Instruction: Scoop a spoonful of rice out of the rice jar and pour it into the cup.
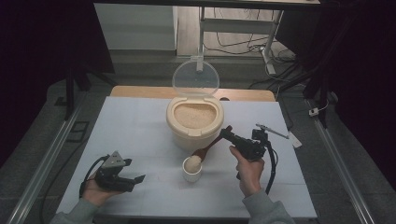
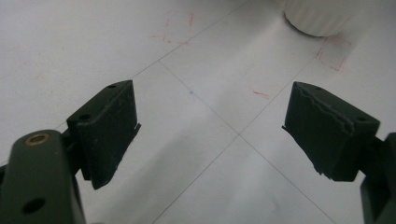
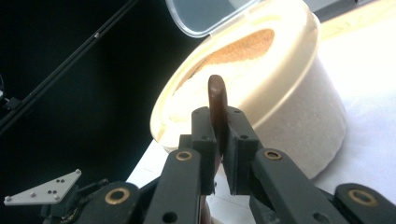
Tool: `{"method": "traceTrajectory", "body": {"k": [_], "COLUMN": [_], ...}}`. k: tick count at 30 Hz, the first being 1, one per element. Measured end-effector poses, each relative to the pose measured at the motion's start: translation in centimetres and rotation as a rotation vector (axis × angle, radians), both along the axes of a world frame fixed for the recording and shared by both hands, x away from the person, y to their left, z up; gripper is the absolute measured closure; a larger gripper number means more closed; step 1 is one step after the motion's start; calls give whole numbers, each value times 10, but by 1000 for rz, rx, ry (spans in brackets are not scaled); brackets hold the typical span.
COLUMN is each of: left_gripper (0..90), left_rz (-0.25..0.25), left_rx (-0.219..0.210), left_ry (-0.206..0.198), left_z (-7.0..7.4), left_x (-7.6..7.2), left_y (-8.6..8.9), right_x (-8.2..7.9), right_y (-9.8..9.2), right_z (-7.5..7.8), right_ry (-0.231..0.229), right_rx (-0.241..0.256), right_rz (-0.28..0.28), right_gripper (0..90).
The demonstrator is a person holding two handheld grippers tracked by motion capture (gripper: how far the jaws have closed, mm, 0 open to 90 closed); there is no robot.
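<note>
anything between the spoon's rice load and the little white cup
Nothing visible. The right gripper holds the wooden spoon, and its heaped bowl sits right over the white cup mouth, beside the rice container.

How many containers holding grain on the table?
2. The big cream bin, lid open, stands at the table's middle-back. The small white cup stands just in front of it, heaped, under the wooden spoon held by the right gripper.

Black claws (image 2: 212, 135), brass screws, grey sleeves (image 1: 268, 210)
</note>
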State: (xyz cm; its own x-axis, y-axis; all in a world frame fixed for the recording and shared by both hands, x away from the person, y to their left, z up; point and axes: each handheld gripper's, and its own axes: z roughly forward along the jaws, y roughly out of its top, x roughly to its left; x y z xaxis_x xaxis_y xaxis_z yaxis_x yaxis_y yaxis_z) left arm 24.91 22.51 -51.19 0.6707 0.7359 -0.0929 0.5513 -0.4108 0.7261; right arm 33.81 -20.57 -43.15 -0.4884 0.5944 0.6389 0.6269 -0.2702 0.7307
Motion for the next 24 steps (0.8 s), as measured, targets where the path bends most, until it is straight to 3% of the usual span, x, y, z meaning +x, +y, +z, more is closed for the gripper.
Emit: {"method": "traceTrajectory", "body": {"k": [4, 9, 12, 18, 24], "left_gripper": [170, 170, 170, 170, 170], "left_rz": [1, -2, 4, 3, 5], "left_rx": [0, 6, 1, 1, -2], "left_ry": [0, 0, 1, 0, 1], "left_z": [0, -1, -1, 0, -1], "left_x": [0, 0, 0, 0, 0], "left_y": [0, 0, 0, 0, 1], "right_x": [-4, -19, -24, -26, -25], "right_y": [4, 14, 20, 18, 5], "right_z": [5, 15, 18, 17, 16], "right_ry": [-52, -207, -262, -284, -284], "right_rx": [-27, -108, -151, -134, -76], "right_rz": [9, 48, 73, 86, 73], "right_gripper": [842, 842, 842, 842, 842]}}
